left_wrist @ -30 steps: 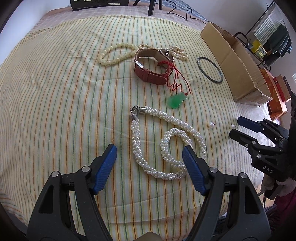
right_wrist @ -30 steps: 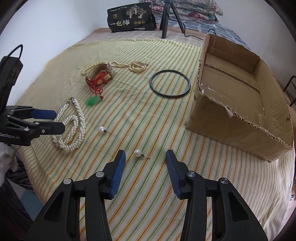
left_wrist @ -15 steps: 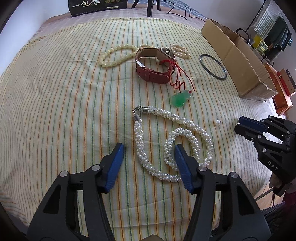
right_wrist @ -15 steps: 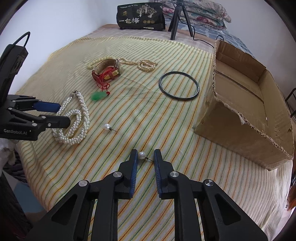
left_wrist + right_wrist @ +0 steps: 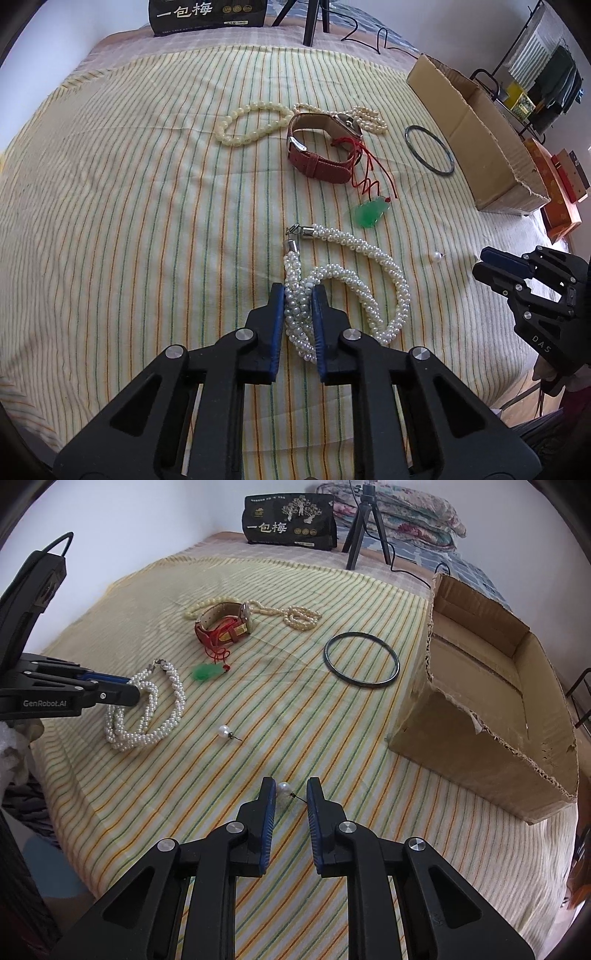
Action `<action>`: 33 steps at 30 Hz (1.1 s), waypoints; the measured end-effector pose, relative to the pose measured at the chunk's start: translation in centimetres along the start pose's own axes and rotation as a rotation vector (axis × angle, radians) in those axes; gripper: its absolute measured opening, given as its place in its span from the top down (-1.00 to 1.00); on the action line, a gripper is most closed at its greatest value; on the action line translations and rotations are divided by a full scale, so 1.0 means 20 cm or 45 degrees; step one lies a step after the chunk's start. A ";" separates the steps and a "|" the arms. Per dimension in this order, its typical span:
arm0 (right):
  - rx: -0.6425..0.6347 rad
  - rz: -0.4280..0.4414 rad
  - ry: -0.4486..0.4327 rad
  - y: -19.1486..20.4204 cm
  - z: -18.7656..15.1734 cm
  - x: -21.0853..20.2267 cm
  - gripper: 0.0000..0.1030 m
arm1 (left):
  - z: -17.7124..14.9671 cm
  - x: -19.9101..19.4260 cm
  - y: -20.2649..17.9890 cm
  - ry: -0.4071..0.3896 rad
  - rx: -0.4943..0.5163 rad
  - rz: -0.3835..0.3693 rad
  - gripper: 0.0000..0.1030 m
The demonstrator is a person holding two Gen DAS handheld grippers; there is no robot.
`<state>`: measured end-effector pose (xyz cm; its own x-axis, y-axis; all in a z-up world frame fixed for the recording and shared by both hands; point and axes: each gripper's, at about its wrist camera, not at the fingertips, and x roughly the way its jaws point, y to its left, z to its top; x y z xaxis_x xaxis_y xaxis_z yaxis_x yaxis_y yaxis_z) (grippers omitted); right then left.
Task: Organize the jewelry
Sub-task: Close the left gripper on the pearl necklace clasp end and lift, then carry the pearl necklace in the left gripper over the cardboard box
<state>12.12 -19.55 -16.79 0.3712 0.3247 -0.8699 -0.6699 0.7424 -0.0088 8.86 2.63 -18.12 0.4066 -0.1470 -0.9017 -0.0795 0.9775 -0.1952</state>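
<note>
L tongs (image 5: 298, 295): jaws closing, blue pads pressed on bunched strands of twisted pearl necklace (image 5: 369, 291), which lies on striped bed cover (image 5: 129, 221), near edge.

R tongs (image 5: 291, 794): narrow gap, pearl stud earring (image 5: 283, 789) between pads; pearl touches L pad, pin tip reaches R pad.

Second pearl stud (image 5: 223, 731) loose on cover, btwn both tongs. Red-strap watch (image 5: 321, 147), green pendant (image 5: 371, 214) on red cord, cream bead strand (image 5: 251, 123), dark bangle (image 5: 362, 665) farther back. Cardboard box (image 5: 491, 701) open, at R.
</note>
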 end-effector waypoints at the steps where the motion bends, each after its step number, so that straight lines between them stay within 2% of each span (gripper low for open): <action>1: -0.002 -0.005 -0.007 0.00 0.00 -0.01 0.71 | 0.00 -0.01 0.00 -0.008 0.002 -0.002 0.79; 3: -0.002 -0.009 -0.016 0.00 0.01 -0.02 0.71 | 0.00 -0.03 -0.01 -0.029 0.005 -0.004 0.80; 4: -0.001 -0.012 -0.020 0.00 0.01 -0.03 0.71 | 0.00 -0.05 -0.01 -0.040 0.009 -0.003 0.89; 8: -0.004 -0.022 -0.036 0.00 0.02 -0.05 0.71 | 0.00 -0.10 -0.01 -0.083 0.022 0.002 0.88; 17: -0.027 -0.035 -0.046 0.02 0.01 -0.07 0.71 | 0.00 -0.13 0.00 -0.108 0.005 -0.027 0.89; 33: -0.011 -0.062 -0.162 0.02 0.08 -0.22 0.71 | 0.08 -0.57 -0.06 -0.440 0.051 -0.126 0.89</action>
<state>11.28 -19.60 -12.22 0.4816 0.3606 -0.7988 -0.6545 0.7541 -0.0541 5.82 3.28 -7.00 0.6947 -0.1883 -0.6942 0.0085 0.9672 -0.2539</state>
